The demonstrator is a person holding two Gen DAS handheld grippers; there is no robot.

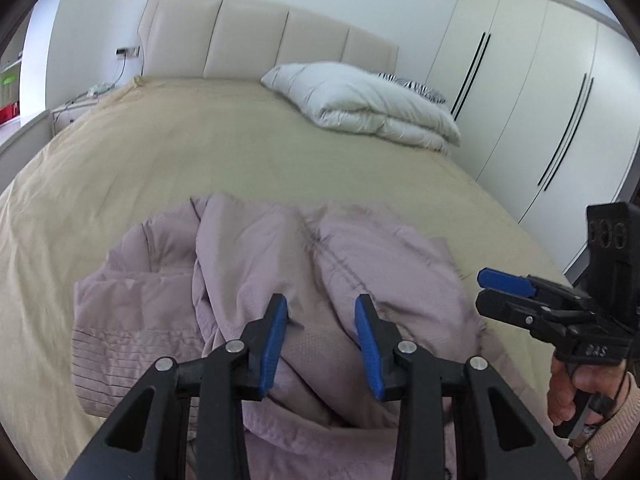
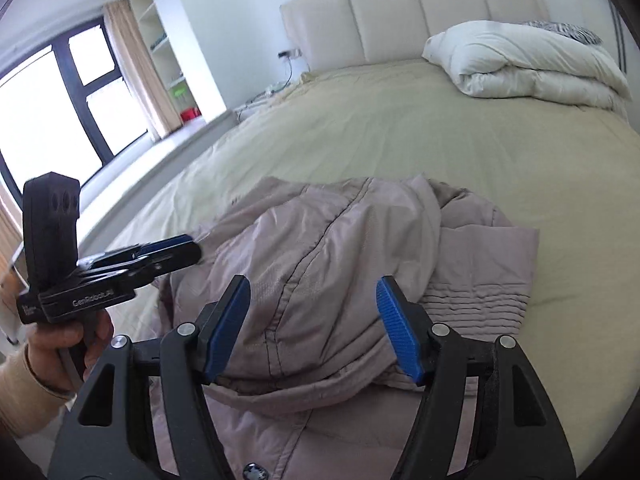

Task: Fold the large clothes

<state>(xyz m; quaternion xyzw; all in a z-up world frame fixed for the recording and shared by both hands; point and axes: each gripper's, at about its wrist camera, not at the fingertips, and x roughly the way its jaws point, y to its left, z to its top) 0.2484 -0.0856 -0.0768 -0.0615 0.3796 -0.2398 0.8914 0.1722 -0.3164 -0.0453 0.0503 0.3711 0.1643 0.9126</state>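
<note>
Jacket (image 1: 320,264): lying crumpled on the bed (image 1: 200,152).
Left hand-held gripper (image 1: 322,344): hovering over the jacket, fingers apart.
Right hand-held gripper (image 2: 314,328): hovering over the jacket, fingers apart.

Beige bed (image 1: 200,152), padded headboard (image 1: 256,40), folded white duvet (image 1: 368,100); wardrobe (image 1: 532,92) right; daylit window (image 2: 60,100), curtain (image 2: 140,68).

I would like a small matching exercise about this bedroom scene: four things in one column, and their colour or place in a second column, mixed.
Things:
1. jacket
2. duvet
3. bed sheet
4. wardrobe

Descriptions:
A. white, folded near the headboard
B. pale mauve, crumpled at the near end of the bed
C. beside the bed, with long dark handles
D. beige, spread over the mattress

Pairs: 1-B, 2-A, 3-D, 4-C
</note>
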